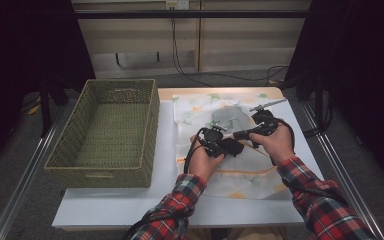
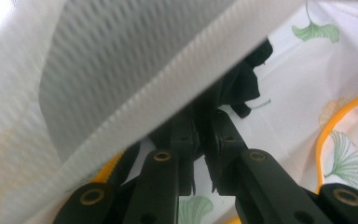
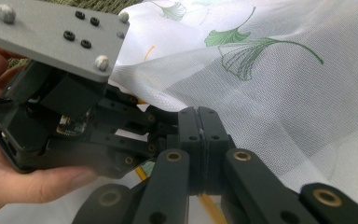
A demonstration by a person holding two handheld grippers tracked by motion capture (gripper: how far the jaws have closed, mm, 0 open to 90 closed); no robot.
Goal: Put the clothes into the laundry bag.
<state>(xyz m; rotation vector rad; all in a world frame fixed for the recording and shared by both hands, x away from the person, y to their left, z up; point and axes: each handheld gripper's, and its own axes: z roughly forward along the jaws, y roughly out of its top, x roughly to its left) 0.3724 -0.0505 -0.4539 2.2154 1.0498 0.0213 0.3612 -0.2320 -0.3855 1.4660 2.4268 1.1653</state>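
While one basket (image 1: 107,127) sits on the table (image 1: 130,205), we pinch one cloth (image 1: 215,117) with two hand-held grippers, left (image 1: 226,144) and right (image 1: 236,135), both clamped on it.

Both tongs are crowding together mid-table: left gripper (image 1: 228,146) and right gripper (image 1: 240,134) are nearly touching, leaving no passage between them. The lifted sheer cloth (image 1: 225,117) is draping over and just beyond both, blocking the far side. Well to the left of the tongs, the wicker basket (image 1: 107,167) is walling off that edge; a bare strip of table (image 1: 167,150) is lying open between. Nearer the person, bare table is staying passable.
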